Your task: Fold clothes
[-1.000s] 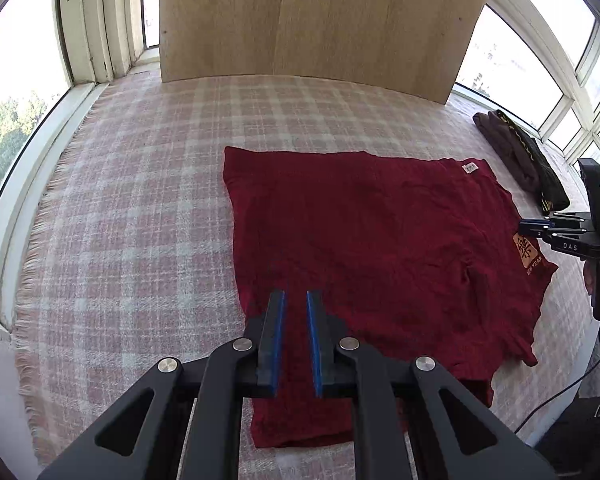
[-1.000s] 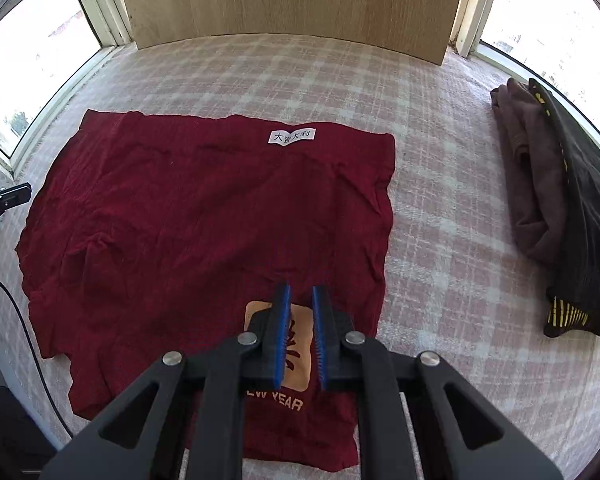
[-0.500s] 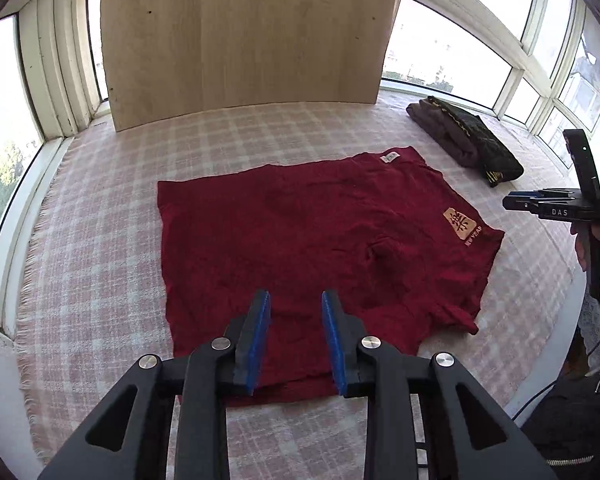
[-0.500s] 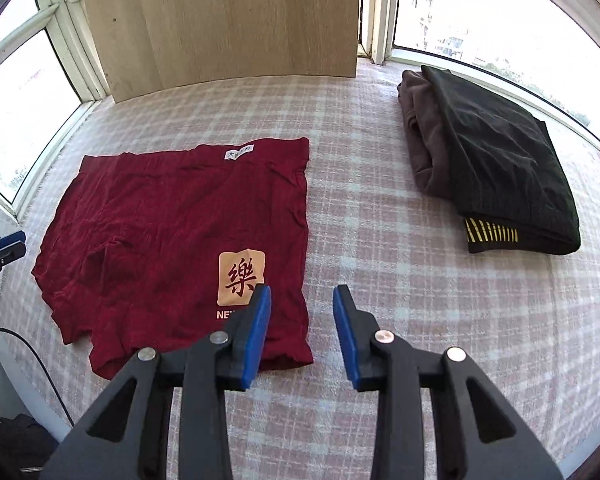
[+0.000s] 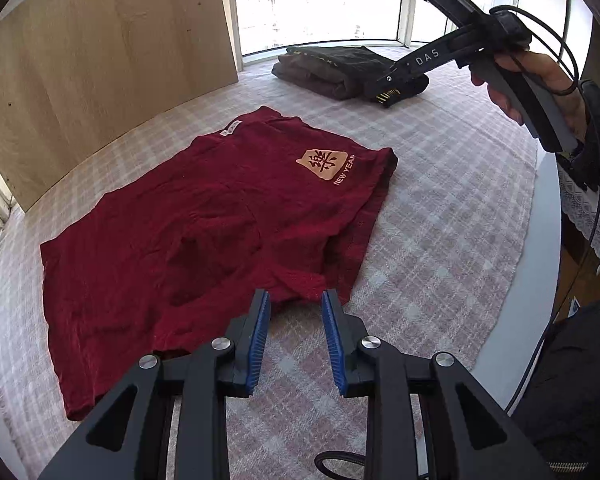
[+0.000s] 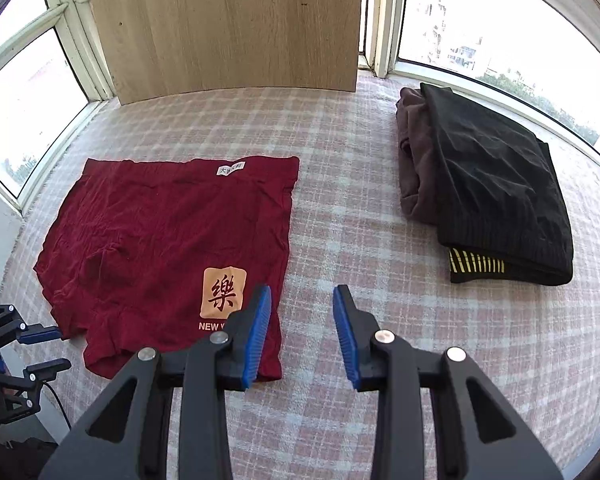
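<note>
Dark red shorts (image 5: 204, 224) lie flat on the plaid-covered table, with a tan "NEW YEAR" patch (image 5: 324, 162) and a white label (image 6: 230, 169) at the far waistband. They also show in the right wrist view (image 6: 160, 240). My left gripper (image 5: 294, 308) is open and empty, at the near hem by the crotch. My right gripper (image 6: 302, 300) is open and empty, just right of the shorts' near right corner. The left gripper shows at the right wrist view's left edge (image 6: 40, 350).
A folded stack of dark clothes (image 6: 488, 192) lies at the right of the table (image 6: 340, 140); it also shows in the left wrist view (image 5: 340, 70). A wooden board (image 6: 236, 28) leans at the back between windows. The table edge (image 5: 540, 240) curves on the right.
Both grippers have opened from nearly shut to wide. Both have pulled back toward the near edge; the left one has swung round to face the right side.
</note>
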### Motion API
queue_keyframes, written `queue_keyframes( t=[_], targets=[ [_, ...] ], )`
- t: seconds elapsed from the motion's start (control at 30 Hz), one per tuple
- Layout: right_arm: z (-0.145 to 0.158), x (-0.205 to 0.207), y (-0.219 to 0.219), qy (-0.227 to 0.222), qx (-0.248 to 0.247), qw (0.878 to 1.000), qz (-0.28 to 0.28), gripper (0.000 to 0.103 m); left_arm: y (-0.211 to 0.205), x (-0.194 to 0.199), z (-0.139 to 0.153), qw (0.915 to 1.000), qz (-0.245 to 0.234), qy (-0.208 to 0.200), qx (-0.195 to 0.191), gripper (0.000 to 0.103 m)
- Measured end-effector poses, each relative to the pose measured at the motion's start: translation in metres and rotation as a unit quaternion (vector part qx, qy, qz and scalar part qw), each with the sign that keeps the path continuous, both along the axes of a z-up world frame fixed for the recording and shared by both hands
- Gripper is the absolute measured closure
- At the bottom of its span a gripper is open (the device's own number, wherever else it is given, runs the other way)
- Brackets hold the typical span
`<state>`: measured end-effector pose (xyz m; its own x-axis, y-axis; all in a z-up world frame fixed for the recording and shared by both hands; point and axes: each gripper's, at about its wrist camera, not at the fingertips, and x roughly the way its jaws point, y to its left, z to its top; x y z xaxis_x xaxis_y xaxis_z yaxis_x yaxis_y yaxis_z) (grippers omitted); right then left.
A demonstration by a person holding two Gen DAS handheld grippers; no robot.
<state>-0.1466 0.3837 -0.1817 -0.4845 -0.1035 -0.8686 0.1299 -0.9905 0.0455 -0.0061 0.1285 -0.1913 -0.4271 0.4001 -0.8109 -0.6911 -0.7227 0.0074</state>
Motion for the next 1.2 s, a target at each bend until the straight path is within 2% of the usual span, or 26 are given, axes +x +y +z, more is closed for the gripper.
queue_keyframes(
  t=[0.17,0.33,0.43,0.53,0.63,0.77,0.87,0.93,1.0,1.2],
  targets=[
    [-0.005,-0.05,0.01,-0.008,0.0,0.999,0.038,0.071,0.031,0.007,-0.002,0.9991,-0.001,0.021,-0.036,0.077],
    [-0.022,-0.094,0.01,-0.027,-0.021,0.997,0.067,0.07,0.082,0.001,-0.007,0.9977,-0.012,0.039,-0.055,0.076],
    [-0.033,-0.115,0.005,-0.039,-0.03,0.995,0.086,0.07,0.114,-0.006,-0.012,0.9958,-0.023,0.055,-0.069,0.07],
    [-0.043,-0.129,0.001,-0.049,-0.028,0.993,0.106,0.07,0.147,-0.014,-0.018,0.9933,-0.034,0.072,-0.083,0.064],
    [-0.052,-0.139,-0.002,-0.057,-0.02,0.991,0.12,0.07,0.177,-0.021,-0.024,0.991,-0.046,0.085,-0.093,0.065],
    [-0.059,-0.146,-0.004,-0.062,-0.021,0.988,0.138,0.07,0.199,-0.03,-0.035,0.9903,-0.053,0.081,-0.099,0.064],
    [-0.064,-0.15,-0.004,-0.068,-0.026,0.987,0.145,0.07,0.207,-0.039,-0.041,0.9892,-0.039,0.086,-0.112,0.064],
    [-0.065,-0.153,-0.004,-0.069,-0.024,0.986,0.148,0.069,0.206,-0.045,-0.042,0.9915,-0.029,0.076,-0.102,0.07],
    [-0.065,-0.154,-0.006,-0.064,-0.015,0.986,0.152,0.069,0.204,-0.049,-0.041,0.993,-0.022,0.069,-0.093,0.086],
    [-0.066,-0.161,-0.015,-0.064,-0.005,0.984,0.167,0.069,0.197,-0.052,-0.039,0.9952,-0.006,0.057,-0.079,0.094]
  ],
)
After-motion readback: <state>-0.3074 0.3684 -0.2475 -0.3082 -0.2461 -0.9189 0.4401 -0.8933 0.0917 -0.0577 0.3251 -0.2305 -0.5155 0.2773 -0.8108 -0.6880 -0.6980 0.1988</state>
